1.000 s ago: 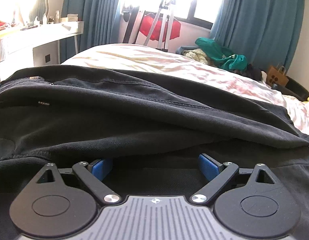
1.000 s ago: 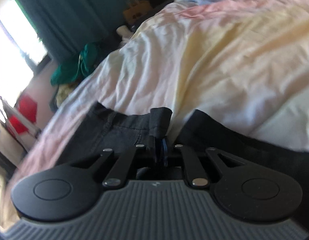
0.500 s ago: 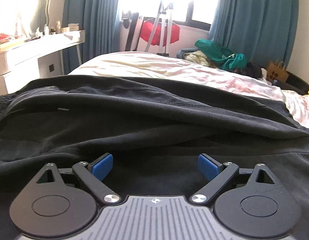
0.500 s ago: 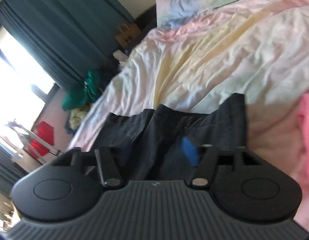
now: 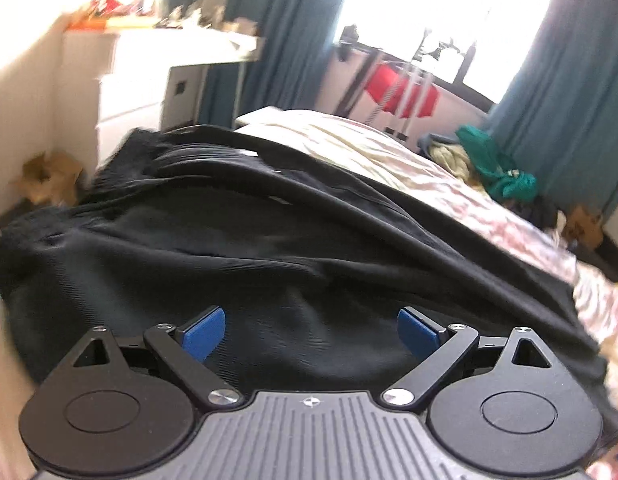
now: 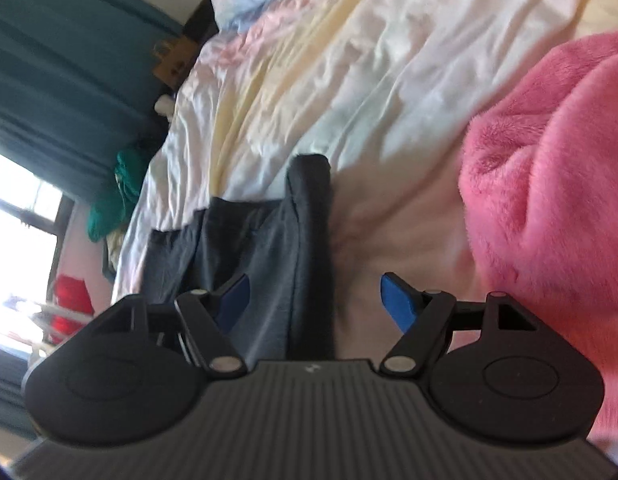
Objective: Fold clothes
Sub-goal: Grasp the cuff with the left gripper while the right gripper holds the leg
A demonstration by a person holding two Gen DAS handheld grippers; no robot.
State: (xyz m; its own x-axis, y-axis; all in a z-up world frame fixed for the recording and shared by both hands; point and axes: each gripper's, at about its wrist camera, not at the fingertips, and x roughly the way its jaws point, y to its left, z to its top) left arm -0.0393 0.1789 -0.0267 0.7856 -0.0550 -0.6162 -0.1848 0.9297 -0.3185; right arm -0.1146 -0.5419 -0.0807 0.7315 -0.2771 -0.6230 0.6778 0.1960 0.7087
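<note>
Black trousers (image 5: pixel 237 248) lie spread across the bed, filling the middle of the left wrist view. My left gripper (image 5: pixel 311 330) is open and empty, just above the dark cloth. In the right wrist view a dark grey leg end of the trousers (image 6: pixel 269 248) lies on the pale sheet. My right gripper (image 6: pixel 315 300) is open and empty above it, the left pad over the cloth, the right pad over the sheet.
A pink fluffy blanket (image 6: pixel 549 200) lies at the right of the right gripper. The pastel bedsheet (image 6: pixel 349 80) covers the bed. A white desk (image 5: pixel 141 64), teal curtains (image 5: pixel 569 92), a red item (image 5: pixel 401 92) and a clothes pile (image 5: pixel 497 168) stand beyond the bed.
My right gripper let go of the trouser leg end and opened, then tilted toward the pink blanket. My left gripper stayed open and swung left and up over the trousers.
</note>
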